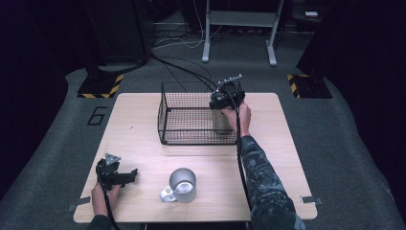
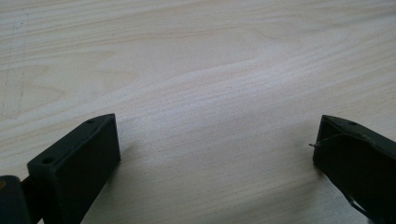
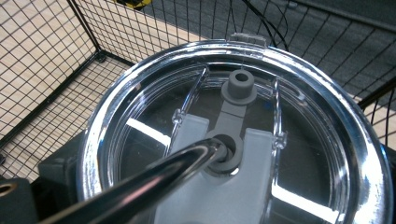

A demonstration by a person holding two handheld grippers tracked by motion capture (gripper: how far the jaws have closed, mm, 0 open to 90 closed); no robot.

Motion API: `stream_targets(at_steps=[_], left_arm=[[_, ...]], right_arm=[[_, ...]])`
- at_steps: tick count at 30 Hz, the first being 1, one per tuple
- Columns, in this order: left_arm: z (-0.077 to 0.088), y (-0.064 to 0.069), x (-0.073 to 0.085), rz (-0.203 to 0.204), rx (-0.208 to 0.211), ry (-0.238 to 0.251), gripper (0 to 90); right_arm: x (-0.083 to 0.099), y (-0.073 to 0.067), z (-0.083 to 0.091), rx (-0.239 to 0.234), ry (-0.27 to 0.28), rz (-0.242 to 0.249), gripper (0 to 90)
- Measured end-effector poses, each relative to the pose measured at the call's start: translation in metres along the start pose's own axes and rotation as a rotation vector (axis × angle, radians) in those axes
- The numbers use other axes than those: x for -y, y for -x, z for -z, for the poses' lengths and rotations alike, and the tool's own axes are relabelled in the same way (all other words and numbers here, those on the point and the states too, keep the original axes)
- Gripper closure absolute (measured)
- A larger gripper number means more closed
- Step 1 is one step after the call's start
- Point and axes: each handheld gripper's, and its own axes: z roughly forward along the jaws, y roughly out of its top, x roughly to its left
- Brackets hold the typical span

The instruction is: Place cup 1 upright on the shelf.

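Note:
A black wire basket stands at the back middle of the wooden table. In its near right corner is a steel tumbler with a clear lid and a metal straw. My right gripper comes down from above, shut on the tumbler, its jaws on either side just below the lid. A steel mug with a handle stands at the front middle. My left gripper rests low at the front left, open, with only bare wood between its jaws.
Black cables run from the basket's far side across the grey floor. Hazard-striped bases stand off both back corners, and a metal frame stands behind. A "6" is marked on the floor at left.

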Motion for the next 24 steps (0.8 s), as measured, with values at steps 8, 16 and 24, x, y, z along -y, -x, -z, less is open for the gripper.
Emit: stream_targets(at_steps=[8,16,24], left_arm=[[0.000,0.000,0.000,-0.001,0.000,0.000,0.5],[0.000,0.000,0.000,0.000,0.000,0.000,0.4],[0.000,-0.001,0.000,-0.011,-0.001,-0.002,0.5]], right_arm=[[0.005,0.007,0.001,-0.017,-0.028,-0.017,2.6],[-0.002,0.010,0.019,-0.001,-0.002,-0.001,0.0],[-0.005,0.011,0.045,0.004,0.046,0.018,0.0]])
